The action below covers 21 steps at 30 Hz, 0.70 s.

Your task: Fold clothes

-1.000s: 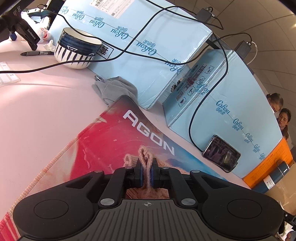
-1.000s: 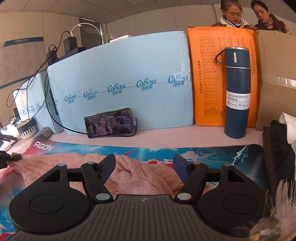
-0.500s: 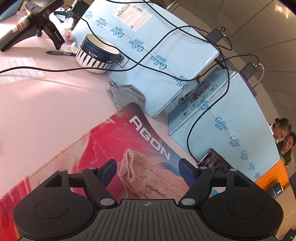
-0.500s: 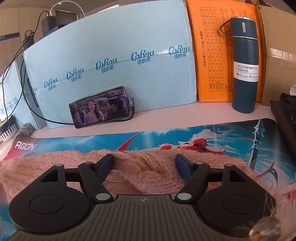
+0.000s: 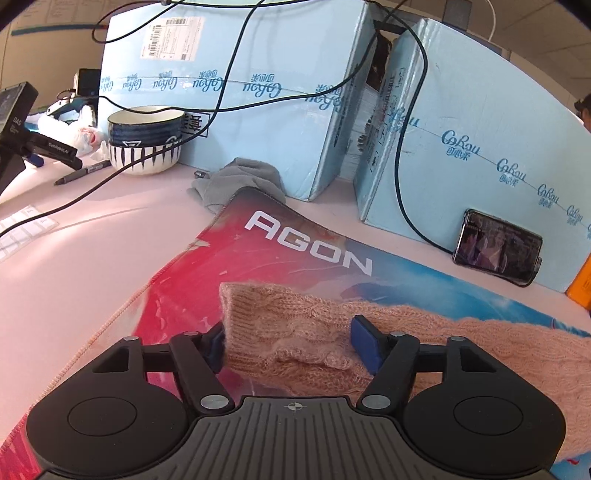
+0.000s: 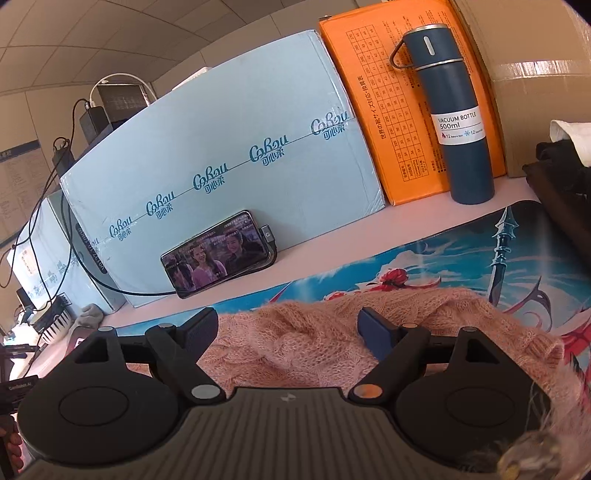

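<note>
Lying stretched along the mat [image 5: 207, 280] with no finished fold visible, the sweater [image 5: 295, 332] sits between both grippers' spread, empty jaws.

A pale pink tabletop [image 5: 85, 266] carries a printed desk mat [image 5: 229, 280] marked AGON, and behind it a row of light-blue cardboard boxes [image 6: 229, 162] forms a backdrop, with an orange box [image 6: 388, 110] and a brown carton [image 6: 535, 92] to their right. Black cables [image 5: 229, 74] loop over the blue boxes. Above them run beige walls and a tiled ceiling [image 6: 110, 33], and bright daylight falls on the table.
</note>
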Available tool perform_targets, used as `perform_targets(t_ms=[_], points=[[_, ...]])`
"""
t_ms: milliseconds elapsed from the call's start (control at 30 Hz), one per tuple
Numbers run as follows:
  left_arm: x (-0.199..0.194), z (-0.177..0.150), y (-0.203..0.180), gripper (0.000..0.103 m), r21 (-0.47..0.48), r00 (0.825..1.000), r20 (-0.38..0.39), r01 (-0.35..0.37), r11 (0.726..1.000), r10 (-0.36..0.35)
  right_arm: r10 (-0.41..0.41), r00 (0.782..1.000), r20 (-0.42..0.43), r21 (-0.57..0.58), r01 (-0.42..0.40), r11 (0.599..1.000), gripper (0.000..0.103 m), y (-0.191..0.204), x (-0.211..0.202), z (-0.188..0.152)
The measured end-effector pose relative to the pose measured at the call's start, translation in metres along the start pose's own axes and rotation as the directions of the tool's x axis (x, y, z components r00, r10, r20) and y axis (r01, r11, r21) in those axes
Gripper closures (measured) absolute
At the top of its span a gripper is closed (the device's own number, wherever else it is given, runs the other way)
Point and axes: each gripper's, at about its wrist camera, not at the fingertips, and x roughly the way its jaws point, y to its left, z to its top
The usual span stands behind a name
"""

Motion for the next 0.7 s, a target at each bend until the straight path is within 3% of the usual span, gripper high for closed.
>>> perform_targets(t_ms=[67,100,200,333,400,567,700], points=[[-0.002,0.0,-0.002,0.082,0.023,0.999,-0.005,0.041,0.999,-0.041,0.008,1.0,0.004,0.008,-0.008,1.0,0.021,0.0,-0.001,0.0],[-0.003,0.0,-0.004,0.086,0.034,0.998,-0.008,0.062,0.997,-0.062,0.01,1.0,0.005,0.01,-0.01,1.0,0.021,0.0,-0.001,0.0],[-0.012,0.001,-0.004,0.087,0.071,0.997,0.021,0.075,0.995,-0.076,0.017,1.0,0.011,0.015,-0.017,1.0,0.021,-0.001,-0.003,0.0],[-0.019,0.012,0.005,0.087,0.011,0.995,0.092,-0.034,0.999,0.033,0.043,0.999,0.006,0.023,-0.043,0.999,0.021,-0.001,-0.004,0.0],[-0.024,0.015,-0.002,0.087,0.003,0.992,0.125,-0.034,0.999,0.033,0.073,0.997,-0.01,0.032,-0.073,0.997,0.021,0.0,-0.004,-0.001],[-0.048,0.015,-0.05,0.086,0.069,0.964,0.207,0.156,0.985,-0.167,0.135,0.991,-0.019,0.028,-0.134,0.991,0.021,0.004,-0.005,-0.002],[-0.055,0.006,-0.098,0.086,0.154,0.933,0.179,0.287,0.945,-0.313,0.126,0.992,-0.03,0.032,-0.125,0.992,0.021,0.004,-0.003,-0.002]])
